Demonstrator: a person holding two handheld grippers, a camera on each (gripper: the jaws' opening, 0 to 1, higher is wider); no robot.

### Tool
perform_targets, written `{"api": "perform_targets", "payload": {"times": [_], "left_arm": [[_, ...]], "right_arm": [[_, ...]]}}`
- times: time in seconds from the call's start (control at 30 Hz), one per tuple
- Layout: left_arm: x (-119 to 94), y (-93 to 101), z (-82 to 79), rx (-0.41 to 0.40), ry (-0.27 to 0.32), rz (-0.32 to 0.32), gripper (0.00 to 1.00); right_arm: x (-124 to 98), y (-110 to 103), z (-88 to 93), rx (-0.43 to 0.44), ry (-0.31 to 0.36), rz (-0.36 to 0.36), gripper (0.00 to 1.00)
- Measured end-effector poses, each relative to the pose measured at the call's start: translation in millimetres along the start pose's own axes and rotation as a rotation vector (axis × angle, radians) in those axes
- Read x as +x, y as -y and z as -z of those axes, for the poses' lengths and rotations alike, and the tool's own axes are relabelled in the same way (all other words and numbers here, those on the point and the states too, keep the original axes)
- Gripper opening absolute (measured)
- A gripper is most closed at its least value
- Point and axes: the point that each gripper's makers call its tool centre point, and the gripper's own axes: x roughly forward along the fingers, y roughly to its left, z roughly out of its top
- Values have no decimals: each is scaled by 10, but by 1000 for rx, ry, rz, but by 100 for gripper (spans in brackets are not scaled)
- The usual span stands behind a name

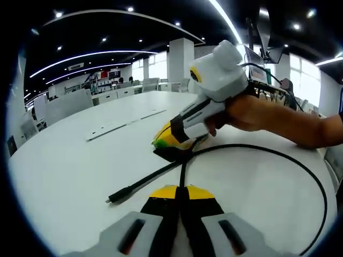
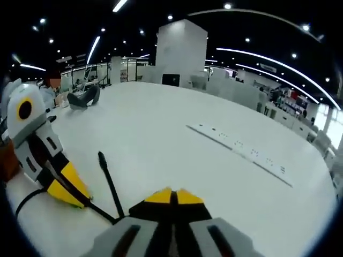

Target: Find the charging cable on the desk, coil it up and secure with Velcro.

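A black charging cable (image 1: 144, 182) lies on the white table (image 1: 64, 171), its plug (image 1: 113, 198) pointing left. One strand runs up into my left gripper (image 1: 179, 188), whose yellow-tipped jaws are shut on it. From there the cable sweeps in a wide loop to the right. My right gripper (image 1: 170, 143), held by a hand (image 1: 252, 110), presses its shut tips onto the cable where two strands meet. In the right gripper view, my right gripper (image 2: 171, 193) is shut, the cable's free end (image 2: 106, 179) slants up beside it, and the left gripper (image 2: 69, 193) stands at the left.
A long flush socket strip (image 2: 241, 147) is set into the tabletop, also seen as a strip (image 1: 126, 124) further back. A dark object (image 2: 83, 99) lies on the far side of the table. Chairs and a white pillar (image 2: 181, 53) stand behind.
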Motion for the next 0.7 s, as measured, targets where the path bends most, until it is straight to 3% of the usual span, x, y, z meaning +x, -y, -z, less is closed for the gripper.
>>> {"api": "perform_targets", "payload": {"times": [0.2,0.23,0.27,0.37,0.4,0.47,0.7], "left_arm": [[-9,-10,-3,2,3,2,5],[-13,-14,-4,3,2,2,5],[-14,-16,-5,3,2,2,5],[-17,-20,-9,2,3,2,5],[-18,-22,-9,2,3,2,5],[-20,-24,-12,3,2,0,5],[-19,-31,-18,6,3,0,5]], "right_arm": [[-67,0,-69,-12,11,-4,2],[-142,48,-255,-18,83,36,2],[-182,52,-320,-8,107,45,2],[-327,-22,-463,43,136,1,2],[-351,5,-494,103,138,2,2],[-395,-42,-531,199,129,-72,2],[-351,-55,-460,98,56,-150,2]]}}
